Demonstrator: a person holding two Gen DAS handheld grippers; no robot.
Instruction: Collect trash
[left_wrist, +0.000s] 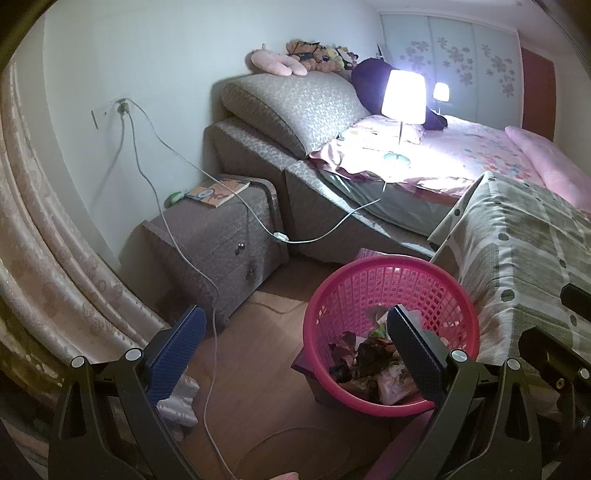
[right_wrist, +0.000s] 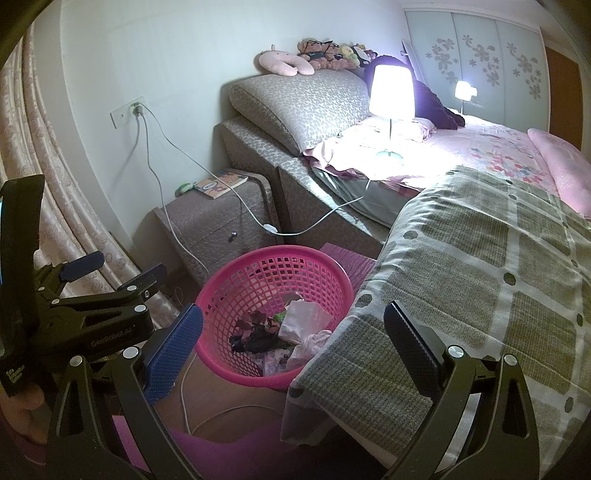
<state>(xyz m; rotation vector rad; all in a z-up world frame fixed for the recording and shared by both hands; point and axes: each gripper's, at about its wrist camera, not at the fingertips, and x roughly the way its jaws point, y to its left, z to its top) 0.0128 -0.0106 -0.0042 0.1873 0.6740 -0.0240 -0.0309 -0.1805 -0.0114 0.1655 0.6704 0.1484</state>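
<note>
Bed (right_wrist: 461, 147) with a pink flowered sheet fills the right side of the room, and a grey and cream checked blanket (right_wrist: 480, 277) hangs over its near edge. A lit white table lamp (right_wrist: 390, 92) stands on the bed near the big grey patterned cushion (right_wrist: 299, 107). Soft toys (right_wrist: 317, 55) sit in a row on top of that cushion. A grey padded bedside cabinet (right_wrist: 218, 225) stands by the wall with a thin picture book (right_wrist: 221, 185) on top. White cables (right_wrist: 155, 173) run down from the wall socket (right_wrist: 127, 112) to the wooden floor (left_wrist: 258, 387).

A round pink plastic mesh basket (right_wrist: 273, 258) stands on the floor, just beside the hanging blanket. Crumpled paper and dark scraps of trash (right_wrist: 288, 332) lie in the bottom of it.

The left claw (left_wrist: 291, 332) hangs above the floor with its two fingers wide apart and nothing between them. Its right finger is over the basket and the trash inside, and its blue left finger is over the bare floor, near a white crumpled piece (left_wrist: 181, 402) by the curtain (left_wrist: 40, 258).

The right claw (right_wrist: 291, 328) is also wide apart and holds nothing. The basket sits between its fingers from this view, lower down, and its dark right finger is over the blanket. The left claw shows at the left edge of this view.
</note>
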